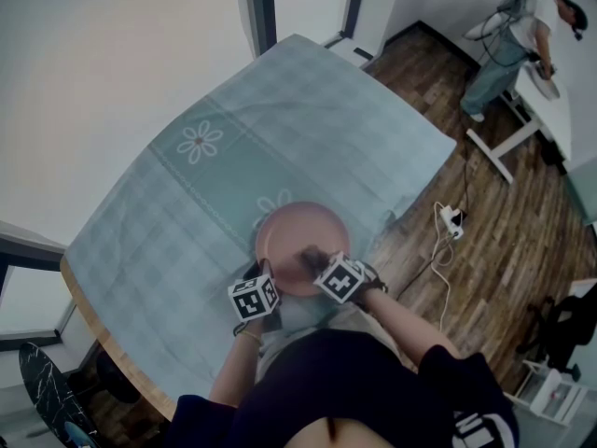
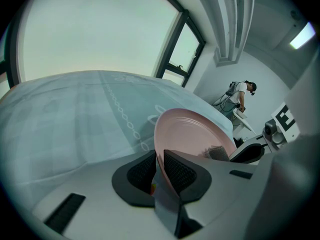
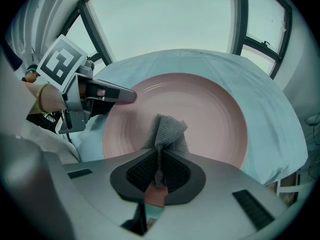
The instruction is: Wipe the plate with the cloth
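A pink plate (image 1: pixel 303 241) lies on the pale green tablecloth (image 1: pixel 233 166) near the table's front edge. My left gripper (image 1: pixel 266 278) is shut on the plate's near left rim; in the left gripper view the pink plate (image 2: pixel 192 134) rises tilted from between the pads (image 2: pixel 177 171). My right gripper (image 1: pixel 312 261) is shut on a grey cloth (image 3: pixel 167 131), which is bunched and pressed onto the pink plate (image 3: pixel 200 109) near its middle. The grey cloth (image 2: pixel 217 152) also shows on the plate's right side in the left gripper view. The left gripper (image 3: pixel 122 96) clamps the rim at the plate's left.
A person (image 1: pixel 522 35) stands at a white desk (image 1: pixel 550 101) at the far right. A power strip with a white cable (image 1: pixel 450 222) lies on the wooden floor right of the table. Windows line the wall behind the table.
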`<state>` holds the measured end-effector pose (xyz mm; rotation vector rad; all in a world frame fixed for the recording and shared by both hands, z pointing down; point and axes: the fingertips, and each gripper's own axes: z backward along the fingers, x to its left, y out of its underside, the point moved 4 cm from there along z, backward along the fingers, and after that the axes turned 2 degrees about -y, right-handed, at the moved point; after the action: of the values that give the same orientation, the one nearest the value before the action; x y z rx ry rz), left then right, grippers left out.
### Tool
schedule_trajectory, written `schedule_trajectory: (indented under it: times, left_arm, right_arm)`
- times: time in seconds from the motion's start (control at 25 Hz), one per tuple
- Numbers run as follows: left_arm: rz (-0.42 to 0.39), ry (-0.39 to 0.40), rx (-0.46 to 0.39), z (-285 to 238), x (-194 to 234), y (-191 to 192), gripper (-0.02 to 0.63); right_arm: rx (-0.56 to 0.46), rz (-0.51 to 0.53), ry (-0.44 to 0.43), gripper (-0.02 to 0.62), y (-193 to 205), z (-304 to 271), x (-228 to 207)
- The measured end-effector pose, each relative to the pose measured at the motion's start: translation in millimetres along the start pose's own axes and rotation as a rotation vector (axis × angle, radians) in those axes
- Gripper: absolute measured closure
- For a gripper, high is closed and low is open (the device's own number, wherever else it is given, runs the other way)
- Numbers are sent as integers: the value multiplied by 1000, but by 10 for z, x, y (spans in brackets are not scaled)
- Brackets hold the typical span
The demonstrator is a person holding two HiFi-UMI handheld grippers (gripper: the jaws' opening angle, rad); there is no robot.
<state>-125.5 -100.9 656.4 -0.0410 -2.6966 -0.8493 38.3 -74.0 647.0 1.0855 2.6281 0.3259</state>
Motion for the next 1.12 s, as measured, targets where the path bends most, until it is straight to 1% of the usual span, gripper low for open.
schedule_trajectory:
  times: [0.2, 0.44, 0.56, 0.68, 0.8, 0.92, 1.12]
  left_arm:
    - [2, -2, 2, -3, 5, 0, 546]
    - [4, -6, 5, 20, 1, 3, 546]
    - [7, -4, 6, 52, -15, 17, 546]
    - [-11, -3, -21, 124, -36, 21, 542]
    - [-7, 0, -35, 187, -61, 31, 502]
    - [-3, 1, -49, 247, -95, 45, 490]
    - [-19, -2, -74, 350, -185, 81, 472]
  right_arm:
    - [-28, -1, -29, 563, -39, -5, 77]
    - [-110, -95, -66, 563, -59, 58, 122]
    - [-151, -127, -59, 563, -61, 122, 106]
    - [-209, -142, -36, 563, -96, 206, 78]
    - [-257, -176, -57, 563, -111, 244, 99]
    - [-287, -208, -91, 563, -97, 297, 143]
    - [-325, -223, -105, 563, -59, 389, 193]
